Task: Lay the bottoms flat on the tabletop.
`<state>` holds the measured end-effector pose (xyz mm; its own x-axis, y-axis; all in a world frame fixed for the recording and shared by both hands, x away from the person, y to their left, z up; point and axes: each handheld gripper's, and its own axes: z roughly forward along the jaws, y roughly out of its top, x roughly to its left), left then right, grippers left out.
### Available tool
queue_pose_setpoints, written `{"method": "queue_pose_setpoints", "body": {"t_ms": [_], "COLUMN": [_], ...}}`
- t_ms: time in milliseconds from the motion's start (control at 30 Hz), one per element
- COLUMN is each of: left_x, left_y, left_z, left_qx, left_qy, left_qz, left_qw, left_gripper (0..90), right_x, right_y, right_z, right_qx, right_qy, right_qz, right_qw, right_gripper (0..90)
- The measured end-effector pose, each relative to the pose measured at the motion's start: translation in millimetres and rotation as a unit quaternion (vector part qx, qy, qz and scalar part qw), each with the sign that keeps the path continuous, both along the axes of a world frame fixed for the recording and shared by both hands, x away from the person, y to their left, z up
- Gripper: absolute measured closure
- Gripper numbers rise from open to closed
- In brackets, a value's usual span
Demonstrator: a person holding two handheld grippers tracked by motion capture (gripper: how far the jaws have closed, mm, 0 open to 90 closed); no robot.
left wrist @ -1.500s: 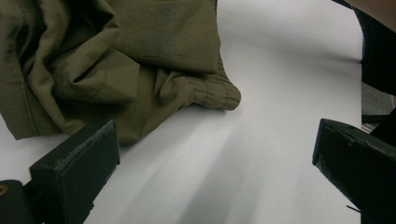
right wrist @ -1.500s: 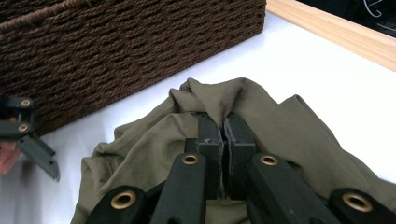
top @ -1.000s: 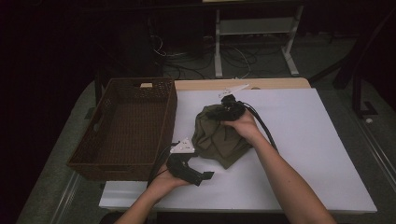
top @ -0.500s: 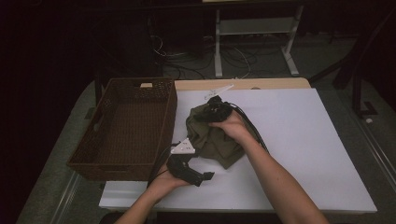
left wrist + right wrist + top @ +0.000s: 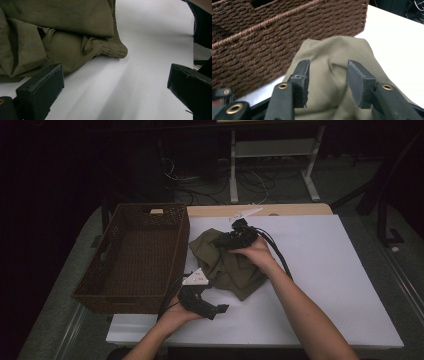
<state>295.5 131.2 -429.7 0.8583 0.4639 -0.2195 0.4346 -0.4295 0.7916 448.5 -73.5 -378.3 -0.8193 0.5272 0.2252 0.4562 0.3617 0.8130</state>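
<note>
Resting over the olive garment point(image 5: 332, 75) with jaws apart, the right tool point(image 5: 327, 75) could be snagged on the wicker basket point(image 5: 262, 47).

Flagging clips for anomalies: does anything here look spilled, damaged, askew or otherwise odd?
Nothing is spilled or visibly damaged. The olive-green cloth garment lies crumpled in a heap on the white table top beside the dark brown woven basket, not inside it. The right hand-held gripper has its jaws apart over the cloth.
</note>
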Motion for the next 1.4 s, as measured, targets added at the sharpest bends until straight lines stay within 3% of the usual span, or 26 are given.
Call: {"method": "queue_pose_setpoints", "body": {"t_ms": [233,333,500,867,1400], "left_x": [0.8,0.8,1.1,1.4,0.2], "left_y": [0.5,0.6,1.1,1.1,1.4], "left_z": [-0.3,-0.4,-1.1,-1.5,0.3], "left_qx": [0.002,0.003,0.004,0.005,0.003], "left_qy": [-0.001,0.0,0.001,0.002,0.001], "left_qz": [0.002,0.003,0.004,0.006,0.006], "left_qw": [1.0,1.0,1.0,1.0,1.0], "left_gripper": [0.2,0.1,0.1,0.1,0.2], "right_x": [-2.5,-4.2,-10.5,-27.3,-57.1], "right_y": [-25.6,-35.0,-51.5,-85.8,-127.6], "right_z": [-1.4,-4.1,-6.4,-2.7,-5.2], "right_qx": [0.015,0.018,0.02,-0.01,-0.028], "right_qy": [0.012,0.025,0.019,0.013,0.01], "right_qz": [-0.012,-0.003,-0.015,-0.022,-0.048], "right_qw": [0.9997,0.9995,0.9995,0.9996,0.9984], "right_gripper": [49.0,48.7,45.0,40.3,37.1]}}
